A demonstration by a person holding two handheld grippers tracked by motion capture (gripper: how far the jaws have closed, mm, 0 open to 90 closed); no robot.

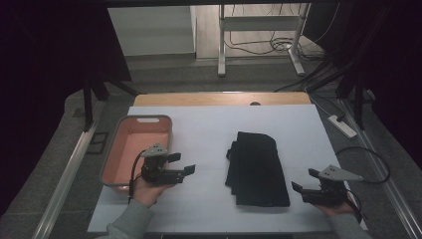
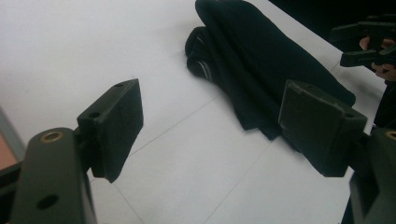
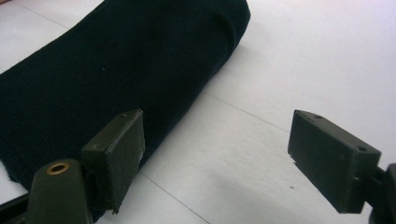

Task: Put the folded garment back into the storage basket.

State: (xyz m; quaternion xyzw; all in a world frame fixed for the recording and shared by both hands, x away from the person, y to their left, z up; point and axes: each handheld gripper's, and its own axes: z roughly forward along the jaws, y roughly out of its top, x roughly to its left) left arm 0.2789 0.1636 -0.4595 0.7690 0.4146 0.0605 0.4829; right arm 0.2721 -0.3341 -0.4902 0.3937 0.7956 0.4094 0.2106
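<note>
Both grippers, left [image 1: 181, 164] and right [image 1: 305, 181], jaws wide apart and empty, flanking the folded black cloth [image 1: 257, 169].

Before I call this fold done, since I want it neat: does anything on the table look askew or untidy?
Mostly tidy. The folded black cloth lies flat between the open left gripper and right gripper, but a bunched lump of fabric pokes out at its far left edge. The pink basket sits slightly angled on the table's left edge.
</note>
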